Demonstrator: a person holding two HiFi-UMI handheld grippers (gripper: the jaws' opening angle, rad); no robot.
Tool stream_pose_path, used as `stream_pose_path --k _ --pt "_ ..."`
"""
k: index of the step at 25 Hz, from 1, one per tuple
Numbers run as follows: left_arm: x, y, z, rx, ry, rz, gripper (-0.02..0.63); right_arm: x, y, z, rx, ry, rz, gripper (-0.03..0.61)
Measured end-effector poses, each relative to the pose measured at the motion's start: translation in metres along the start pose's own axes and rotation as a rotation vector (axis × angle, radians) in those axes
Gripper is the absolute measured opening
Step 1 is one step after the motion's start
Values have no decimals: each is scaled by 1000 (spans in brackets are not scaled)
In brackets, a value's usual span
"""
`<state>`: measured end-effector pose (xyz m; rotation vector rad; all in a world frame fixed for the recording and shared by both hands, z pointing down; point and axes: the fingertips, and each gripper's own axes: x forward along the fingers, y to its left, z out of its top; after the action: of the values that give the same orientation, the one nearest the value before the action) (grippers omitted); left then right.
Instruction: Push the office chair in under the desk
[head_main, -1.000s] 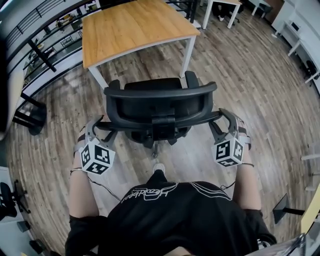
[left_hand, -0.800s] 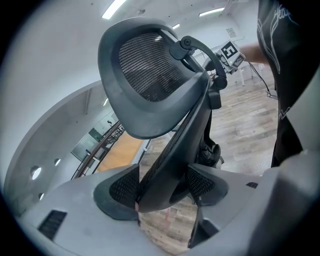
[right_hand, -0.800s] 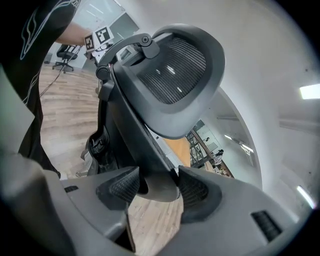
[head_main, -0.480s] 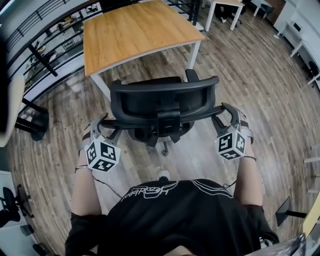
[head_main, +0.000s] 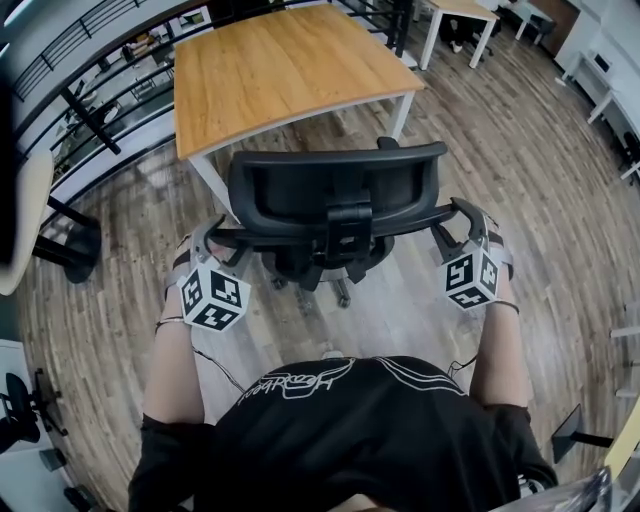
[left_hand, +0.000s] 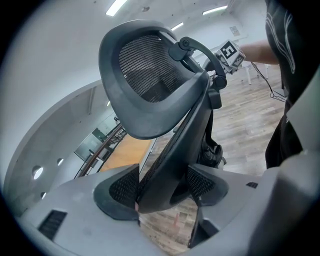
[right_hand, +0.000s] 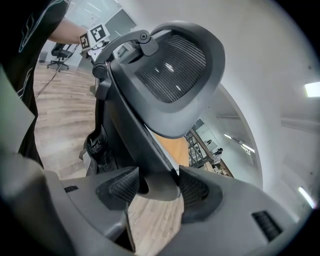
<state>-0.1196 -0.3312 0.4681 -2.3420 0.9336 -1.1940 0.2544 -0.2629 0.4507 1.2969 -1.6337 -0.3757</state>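
Just before wooden desk (head_main: 280, 70), black office chair (head_main: 335, 195), mesh back

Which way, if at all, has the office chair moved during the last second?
Yes: the office chair has rolled forward, toward the desk; the gap between them has narrowed.

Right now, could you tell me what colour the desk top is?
The wooden desk top is warm orange-brown, clearest in the head view.
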Motion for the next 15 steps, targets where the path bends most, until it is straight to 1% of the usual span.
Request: stream_pose_path --k 2,4,7,9,12,15 --pt "7 6 1 -4 7 5 279 10 -6 2 -2 -5 -1 265" --pt "18 20 8 -11 14 13 280 25 -21 6 -6 -9 1 265" --pt "46 58 31 -32 35 16 279 61 -67 20 -22 -6 12 265" --pt "64 76 41 -45 52 19 279 85 -88 26 -33 -17 19 265" --pt "85 74 35 -53 73 35 279 108 -85 18 -41 -39 24 265" --pt "89 69 30 -59 85 57 279 115 -80 14 -48 -52 28 265"
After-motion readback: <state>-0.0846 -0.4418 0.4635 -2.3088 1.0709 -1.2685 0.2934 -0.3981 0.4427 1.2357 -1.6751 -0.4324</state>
